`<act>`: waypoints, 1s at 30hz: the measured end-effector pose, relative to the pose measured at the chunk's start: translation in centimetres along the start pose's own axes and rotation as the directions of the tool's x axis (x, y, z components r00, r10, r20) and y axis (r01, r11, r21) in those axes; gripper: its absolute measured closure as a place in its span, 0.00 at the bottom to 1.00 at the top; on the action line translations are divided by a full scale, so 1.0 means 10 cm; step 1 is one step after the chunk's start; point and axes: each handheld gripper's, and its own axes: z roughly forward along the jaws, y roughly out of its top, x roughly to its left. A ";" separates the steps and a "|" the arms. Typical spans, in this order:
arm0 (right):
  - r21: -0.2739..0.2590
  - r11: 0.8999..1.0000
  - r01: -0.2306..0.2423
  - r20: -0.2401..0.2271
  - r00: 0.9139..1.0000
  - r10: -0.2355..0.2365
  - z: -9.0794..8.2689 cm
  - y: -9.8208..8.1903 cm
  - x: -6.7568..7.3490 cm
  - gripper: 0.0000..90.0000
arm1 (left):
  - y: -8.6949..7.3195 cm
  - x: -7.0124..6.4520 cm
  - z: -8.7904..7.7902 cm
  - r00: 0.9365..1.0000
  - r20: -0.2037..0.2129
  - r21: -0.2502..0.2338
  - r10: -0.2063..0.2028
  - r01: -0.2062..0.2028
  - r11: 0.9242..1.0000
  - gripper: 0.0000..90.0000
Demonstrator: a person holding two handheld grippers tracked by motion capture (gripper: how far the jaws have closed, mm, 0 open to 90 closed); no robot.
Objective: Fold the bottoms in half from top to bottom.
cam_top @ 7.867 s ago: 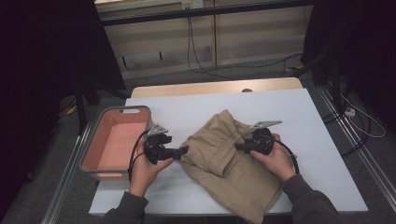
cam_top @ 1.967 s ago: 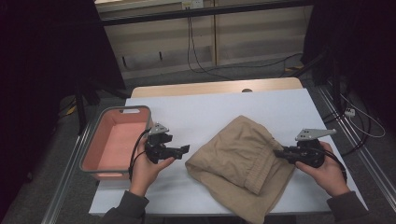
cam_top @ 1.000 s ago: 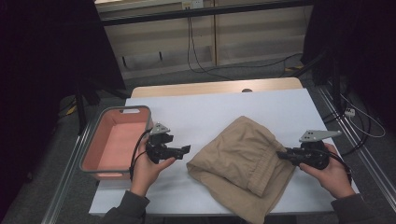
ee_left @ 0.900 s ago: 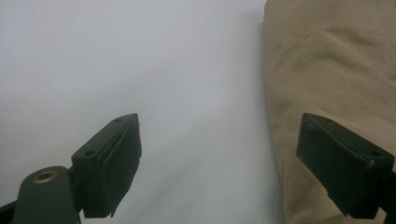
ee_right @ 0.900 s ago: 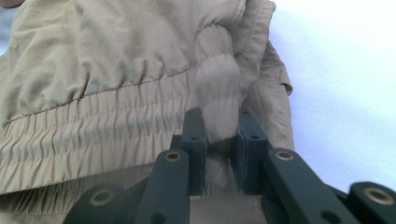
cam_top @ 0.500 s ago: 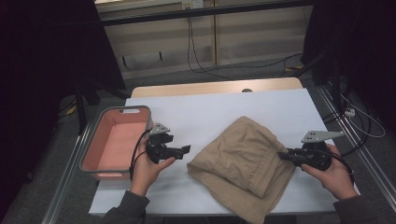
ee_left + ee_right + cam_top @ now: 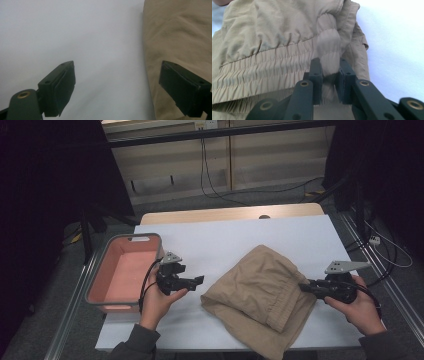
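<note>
While the tan shorts lie crumpled on the white bench, right of centre, a bunched fold of their elastic waistband is clamped between the jaws of the right hand-held gripper at the cloth's right edge. The left hand-held gripper is held just left of the shorts, jaws wide apart and gripping nothing. A pink bin is seen at the bench's left edge.

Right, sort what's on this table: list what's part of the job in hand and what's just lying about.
In the job:
- tan shorts, waistband pinched
- right gripper, shut on that waistband
- left gripper, open beside the shorts, not touching them

Lying about:
- pink bin, at the table's left
- cables on the floor beyond the table
</note>
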 end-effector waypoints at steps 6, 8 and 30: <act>0.001 1.000 0.000 -0.002 1.000 0.000 -0.03 -0.02 -0.01 0.85 | 0.00 0.00 0.00 1.000 0.000 -0.006 -0.006 0.006 1.000 0.15; 0.001 1.000 -0.002 -0.003 1.000 0.002 -0.04 -0.03 -0.01 0.85 | 0.00 0.00 0.00 1.000 -0.002 -0.007 -0.007 0.007 1.000 0.15; 0.005 0.999 -0.032 -0.033 0.999 0.033 -0.17 -0.15 -0.03 0.85 | 0.01 0.00 0.00 1.000 -0.002 -0.002 -0.002 0.002 1.000 0.15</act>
